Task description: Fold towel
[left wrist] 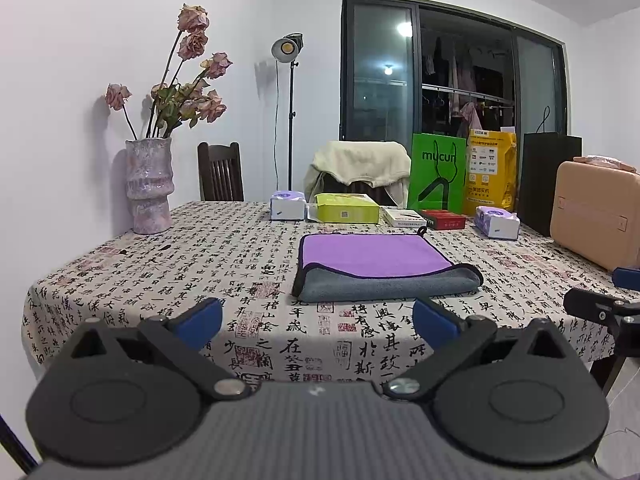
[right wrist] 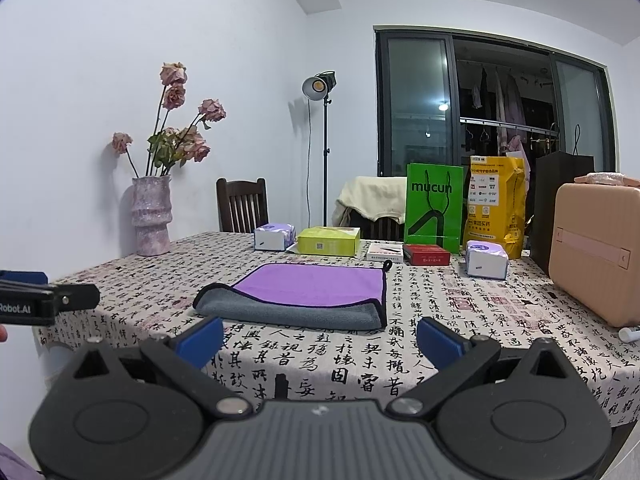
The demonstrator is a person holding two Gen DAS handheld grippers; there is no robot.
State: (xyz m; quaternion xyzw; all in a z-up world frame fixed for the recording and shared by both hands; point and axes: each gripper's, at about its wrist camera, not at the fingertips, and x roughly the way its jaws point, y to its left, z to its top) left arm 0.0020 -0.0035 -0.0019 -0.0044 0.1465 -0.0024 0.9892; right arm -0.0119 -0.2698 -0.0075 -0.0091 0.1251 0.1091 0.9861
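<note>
The purple-and-grey microfibre towel (left wrist: pixel 380 266) lies folded on the calligraphy-printed tablecloth (left wrist: pixel 180 280), just ahead of both tools. The left gripper (left wrist: pixel 316 318) and right gripper (right wrist: pixel 320 338) hold nothing, blue-padded jaws spread wide. Behind the towel stands a green paper bag (right wrist: pixel 434 208) reading "mucun"; the left gripper's side reads "Robot.AI".

Before my claws, a table (left wrist: pixel 120 280) draped in calligraphy-print cloth carries a folded purple-and-grey towel (left wrist: pixel 380 264), a vase (left wrist: pixel 149 186) (wilted roses), tissue packs (left wrist: pixel 287 207), boxes (left wrist: pixel 347 209), bags (left wrist: pixel 437 176) and a pink case (left wrist: pixel 596 214).
</note>
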